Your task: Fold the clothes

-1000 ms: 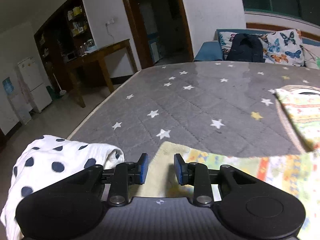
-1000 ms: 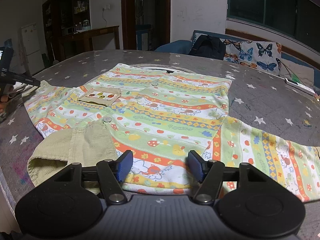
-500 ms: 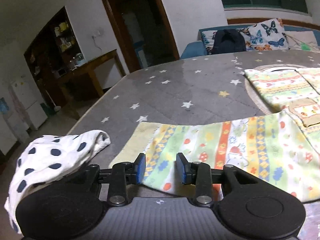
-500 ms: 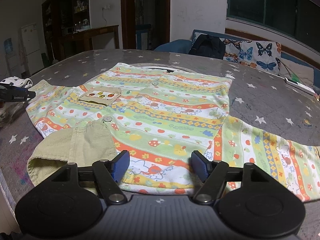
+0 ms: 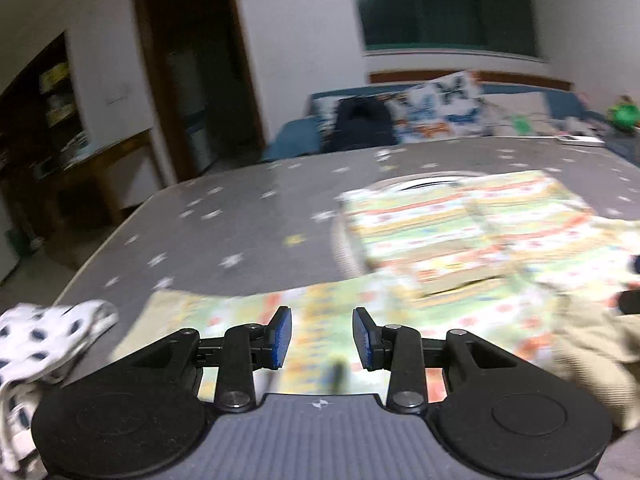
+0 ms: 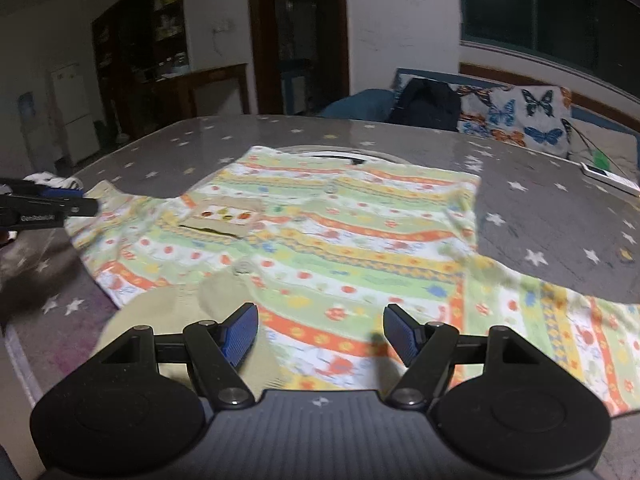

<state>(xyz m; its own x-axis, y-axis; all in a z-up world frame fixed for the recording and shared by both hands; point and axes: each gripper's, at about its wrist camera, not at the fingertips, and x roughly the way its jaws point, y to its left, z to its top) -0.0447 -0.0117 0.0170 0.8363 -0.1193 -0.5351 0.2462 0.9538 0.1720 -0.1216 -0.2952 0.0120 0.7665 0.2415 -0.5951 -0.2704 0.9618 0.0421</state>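
Note:
A child's striped shirt [image 6: 340, 240] in green, yellow and orange lies spread flat on the grey star-print table cover [image 6: 560, 216], sleeves out to both sides. A khaki garment [image 6: 160, 312] lies under its near left hem. My right gripper [image 6: 320, 332] is open and empty just above the shirt's near hem. My left gripper [image 5: 322, 338] is open and empty over the shirt's left sleeve [image 5: 248, 312]; it also shows in the right wrist view [image 6: 60, 206] at the far left. The left wrist view is blurred.
A white garment with dark dots [image 5: 44, 344] lies at the table's left edge. A remote-like white object [image 6: 608, 176] lies on the far right of the table. A sofa with butterfly cushions [image 6: 516, 116] and a dark bag [image 6: 428, 104] stands behind the table.
My left gripper has swung right, from the bare table cover onto the shirt's left sleeve. My right gripper has opened a little wider and edged forward over the hem.

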